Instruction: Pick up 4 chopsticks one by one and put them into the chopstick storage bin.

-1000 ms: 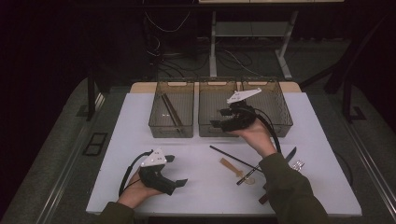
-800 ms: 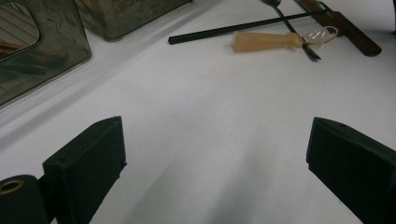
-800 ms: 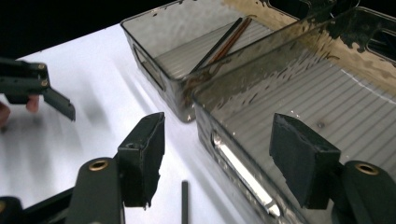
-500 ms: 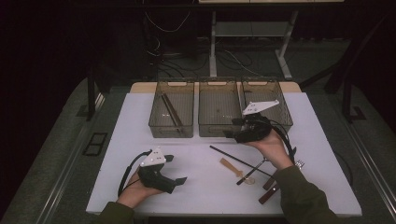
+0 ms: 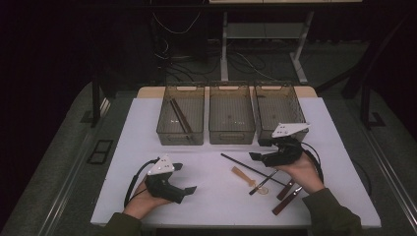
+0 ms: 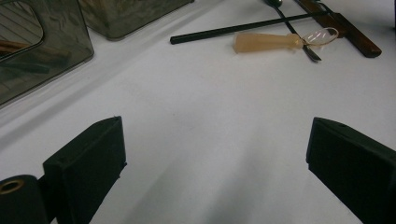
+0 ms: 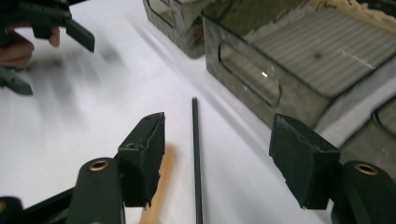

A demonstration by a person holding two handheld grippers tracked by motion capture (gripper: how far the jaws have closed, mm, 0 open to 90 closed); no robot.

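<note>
Sorting of loose utensils into the three clear bins appears to be in progress; the step in hand reads as the approach for the next pick. The right gripper [image 5: 259, 157] is low over the white table [image 5: 147, 123], jaws spread wide with nothing between the pads, and in the right gripper view the black chopstick [image 7: 195, 154] lies on the table directly between the two jaws, with the pale tan spoon handle [image 7: 159, 186] just beside the left-hand one. In the high view this chopstick [image 5: 246, 167] runs diagonally in front of the middle bin [image 5: 231, 132], crossing a small pile: the tan spoon [image 5: 244, 175], a dark fork [image 5: 263, 183] and two brown-handled pieces [image 5: 285, 196]. The left bin [image 5: 180, 132] already holds a pair of dark sticks [image 5: 180, 117]; the right bin [image 5: 280, 110] looks empty. The left gripper [image 5: 184, 182] rests near the table's front edge, jaws also open and empty. Next move, as judged: lower the right gripper so the pads straddle the chopstick alone, clear of the spoon, then close; the thin rod may roll or slip. No brand, label or writing is legible anywhere.
</note>
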